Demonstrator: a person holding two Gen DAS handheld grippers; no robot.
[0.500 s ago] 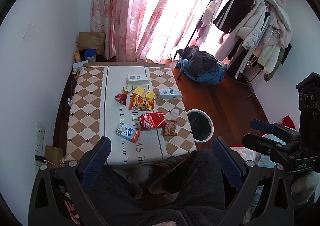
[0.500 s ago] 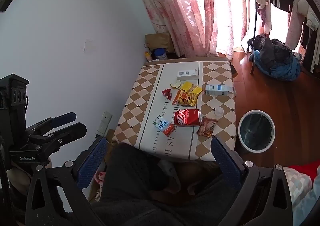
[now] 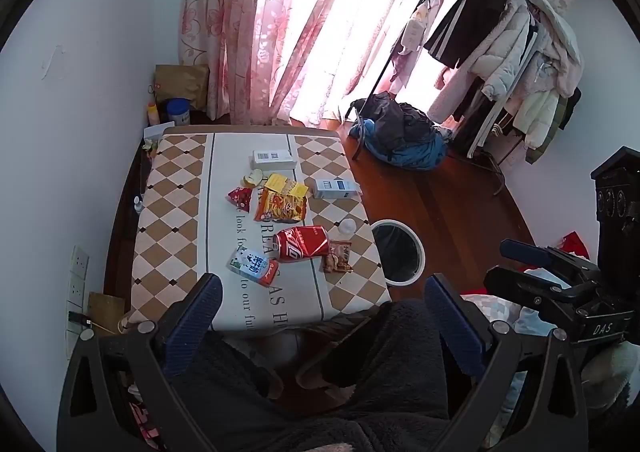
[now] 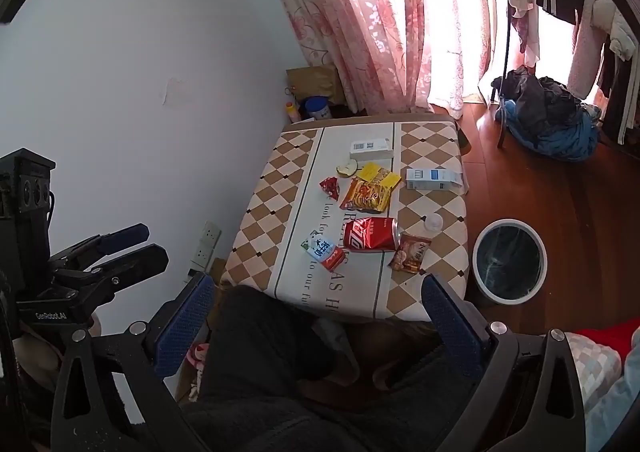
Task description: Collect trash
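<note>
1. Both tools wide open, empty: left gripper (image 3: 322, 316) and right gripper (image 4: 316, 316) hang above the person's lap, short of the table (image 3: 168, 212).
2. Nearest trash: milk carton (image 3: 253, 266), crushed red can (image 3: 302, 244).
3. Bin (image 4: 509, 262) beside the table. Nothing collected yet; next, reach forward.

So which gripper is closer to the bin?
Right. The bin stands on the floor just ahead of the right gripper, to its right side; the left gripper is farther left, beside the right one.

Blown-out window (image 3: 320, 12) backlight, fisheye warping
</note>
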